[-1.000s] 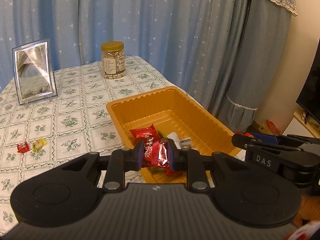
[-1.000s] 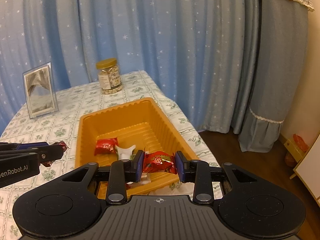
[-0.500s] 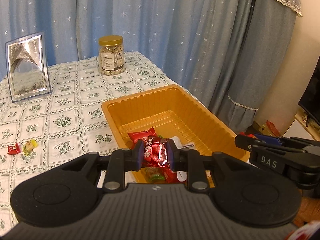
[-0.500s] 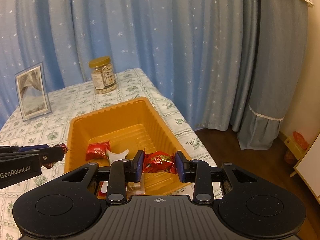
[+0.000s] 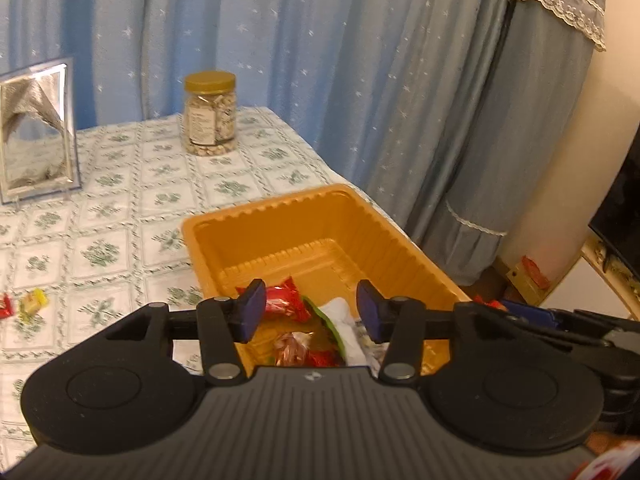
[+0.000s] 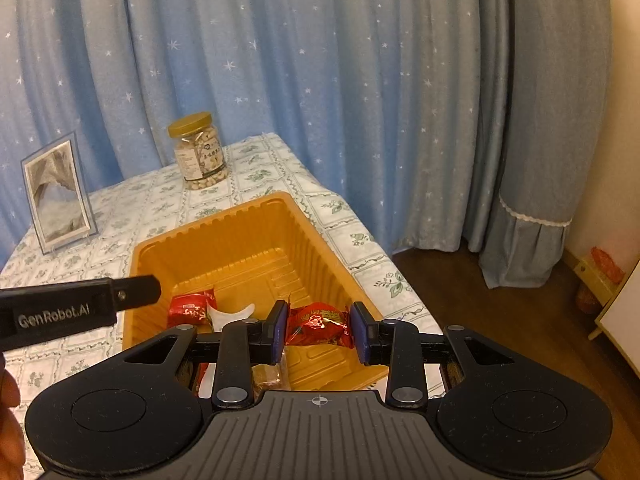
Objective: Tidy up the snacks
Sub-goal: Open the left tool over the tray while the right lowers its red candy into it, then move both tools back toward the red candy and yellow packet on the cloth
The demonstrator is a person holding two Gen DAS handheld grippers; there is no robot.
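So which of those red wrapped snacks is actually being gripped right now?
The shiny red snack packet clamped in the right gripper, above the orange plastic tray. The other red packets lie loose in the tray; the left gripper is open and empty.

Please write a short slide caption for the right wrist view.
Right gripper holds a red snack packet over the orange tray; left gripper's finger reaches in beside it.

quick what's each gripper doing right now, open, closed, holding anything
Left gripper: jaws just opened, nothing between them, over the orange tray.
Right gripper: closed on a red snack packet.
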